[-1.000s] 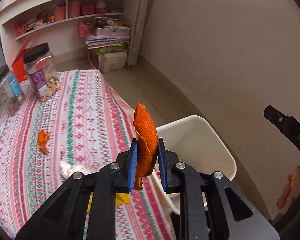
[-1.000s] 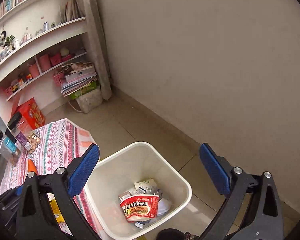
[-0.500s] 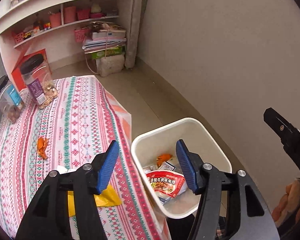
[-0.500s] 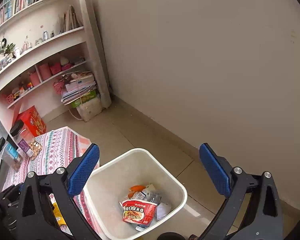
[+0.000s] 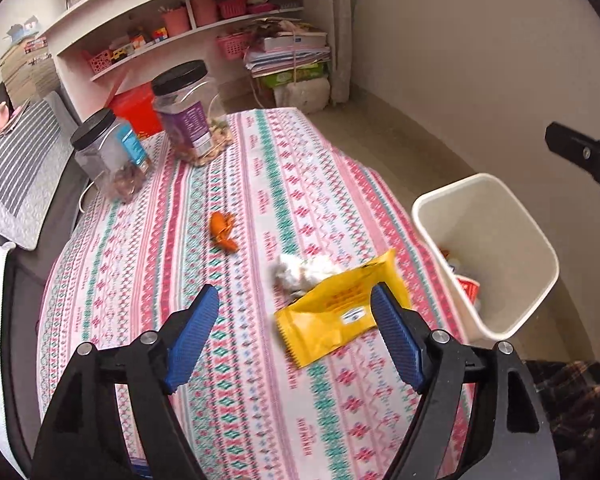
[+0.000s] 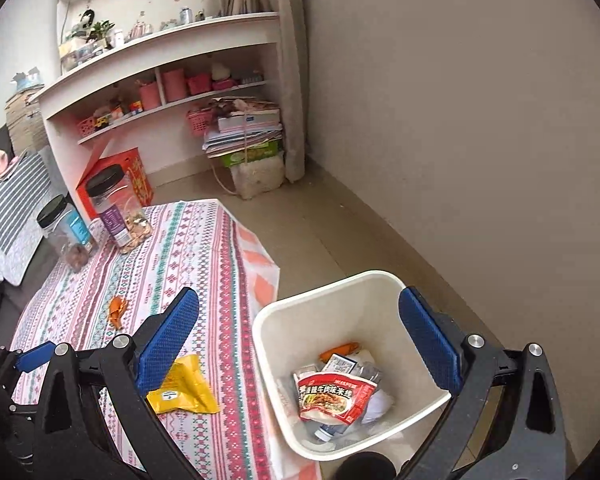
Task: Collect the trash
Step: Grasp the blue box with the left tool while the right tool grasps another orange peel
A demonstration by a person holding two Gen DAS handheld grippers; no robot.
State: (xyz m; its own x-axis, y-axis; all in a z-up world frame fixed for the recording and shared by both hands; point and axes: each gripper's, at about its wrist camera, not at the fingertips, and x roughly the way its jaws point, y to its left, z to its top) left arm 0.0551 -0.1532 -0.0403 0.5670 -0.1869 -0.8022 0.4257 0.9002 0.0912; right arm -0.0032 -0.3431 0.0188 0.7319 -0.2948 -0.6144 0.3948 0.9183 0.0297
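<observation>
My left gripper (image 5: 296, 312) hangs over the patterned tablecloth (image 5: 260, 184), its jaws still opening and nothing between them. Just ahead lie a yellow wrapper (image 5: 336, 316), a crumpled white tissue (image 5: 304, 272) and a small orange peel (image 5: 222, 232). The white bin (image 5: 488, 240) stands on the floor to the right of the table. My right gripper (image 6: 300, 340) is open and empty above the bin (image 6: 268, 344), which holds a red noodle packet (image 6: 334, 396), an orange peel (image 6: 338, 350) and other wrappers. The yellow wrapper (image 6: 184, 388) and table peel (image 6: 116, 310) show there too.
Two black-lidded jars (image 5: 188, 116) (image 5: 108, 156) stand at the table's far end. A striped cushion (image 5: 16, 176) lies to the left. White shelves (image 6: 160, 92) with pink baskets and stacked papers (image 6: 244, 132) line the back wall. A plain wall runs along the right.
The left gripper opened and dropped the large orange peel into the bin, then swung left back over the table. The right gripper swung left, bringing the table into its view.
</observation>
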